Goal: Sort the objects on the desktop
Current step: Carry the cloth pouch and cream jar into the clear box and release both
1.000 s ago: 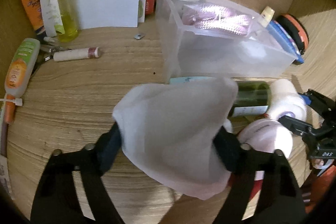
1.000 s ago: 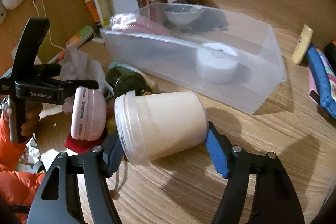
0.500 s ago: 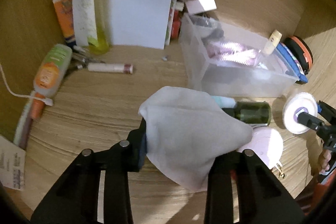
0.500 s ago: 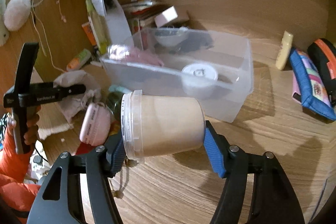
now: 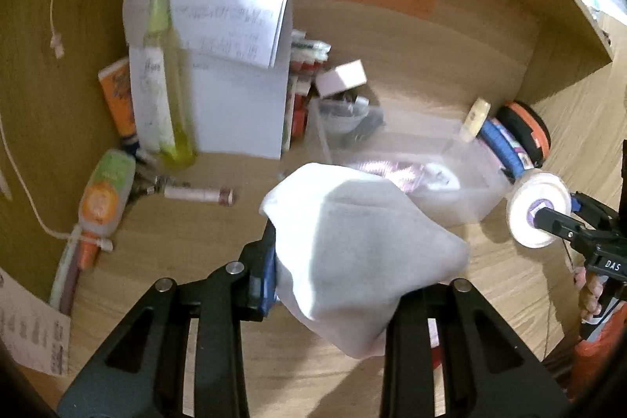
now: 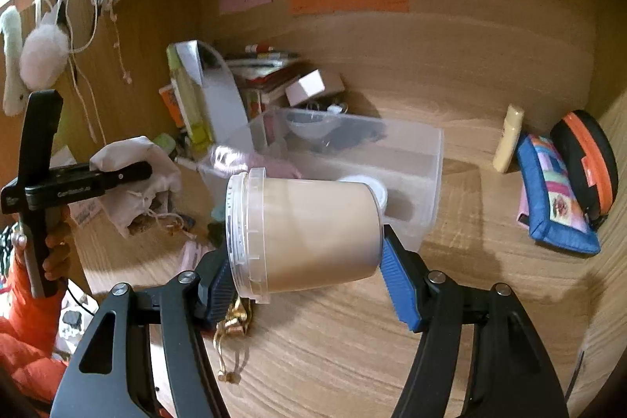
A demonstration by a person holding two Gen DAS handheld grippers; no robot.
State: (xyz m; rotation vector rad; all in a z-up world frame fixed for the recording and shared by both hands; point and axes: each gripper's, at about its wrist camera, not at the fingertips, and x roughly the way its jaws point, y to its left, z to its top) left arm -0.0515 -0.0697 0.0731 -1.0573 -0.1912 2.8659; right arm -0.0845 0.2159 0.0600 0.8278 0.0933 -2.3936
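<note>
Left wrist view: the left gripper is now clamped tight on the white cloth pouch, where a second ago its jaws stood wide around the same pouch with the fabric only loosely between them. The pouch bulges up and forward from the pads, and the desk lies well below it, further down than a second ago, so the pouch has come off the surface. The clear storage box sits ahead and a little to the right of the gripper, partly hidden behind the pouch.

In the right wrist view the right gripper stays clamped on the cream plastic jar, held on its side with the lid to the left; the jar has also risen, and the box now shows just beyond it.

Judging from this, both picks are secure and each item is ready to be carried to the box.
</note>
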